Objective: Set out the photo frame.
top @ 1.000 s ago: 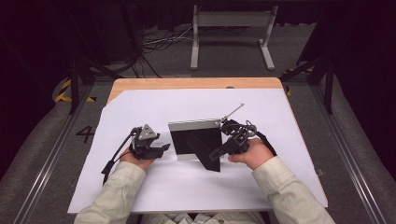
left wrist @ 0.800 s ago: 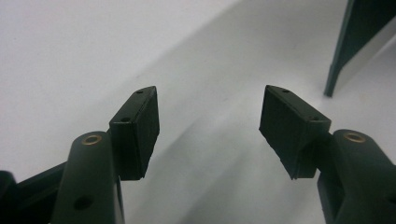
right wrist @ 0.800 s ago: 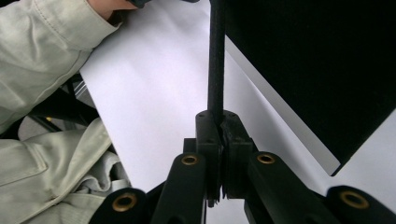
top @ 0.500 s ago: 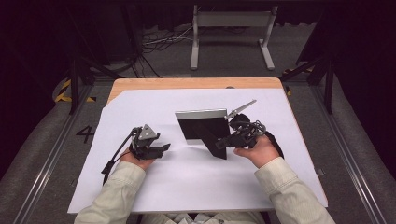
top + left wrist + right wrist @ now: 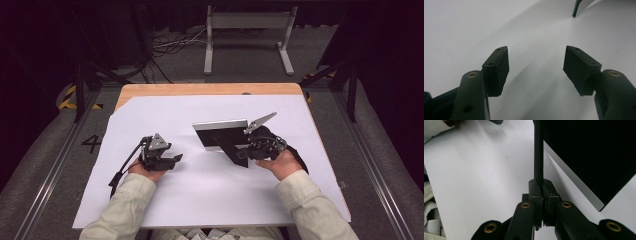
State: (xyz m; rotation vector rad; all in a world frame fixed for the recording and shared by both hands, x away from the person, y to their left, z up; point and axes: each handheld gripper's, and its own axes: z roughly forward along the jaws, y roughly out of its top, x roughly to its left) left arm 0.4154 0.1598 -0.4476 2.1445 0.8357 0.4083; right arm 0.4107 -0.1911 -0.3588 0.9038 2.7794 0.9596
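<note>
A flat black panel with a silver edge, like a picture frame [image 5: 220,133], stands tilted on the white sheet at mid-table. Its black back strut [image 5: 235,152] reaches down toward me. My right gripper [image 5: 246,153] is shut on that strut. In the right gripper view the thin strut [image 5: 538,157] runs up from between the closed pads [image 5: 535,188], with the dark panel [image 5: 594,152] to its right. My left gripper [image 5: 174,161] rests on the sheet left of the frame, open, nothing between its jaws [image 5: 536,66]. A corner of the frame [image 5: 576,7] shows far ahead of it.
A white sheet [image 5: 165,115] covers most of the wooden table [image 5: 200,89]. Behind the table stand a metal rack [image 5: 247,30] and loose cables [image 5: 170,45] on the floor. Rails run along both sides of the table.
My right gripper has carried the frame to the right and a little farther from me, still holding its strut. The left gripper has stayed where it was.
</note>
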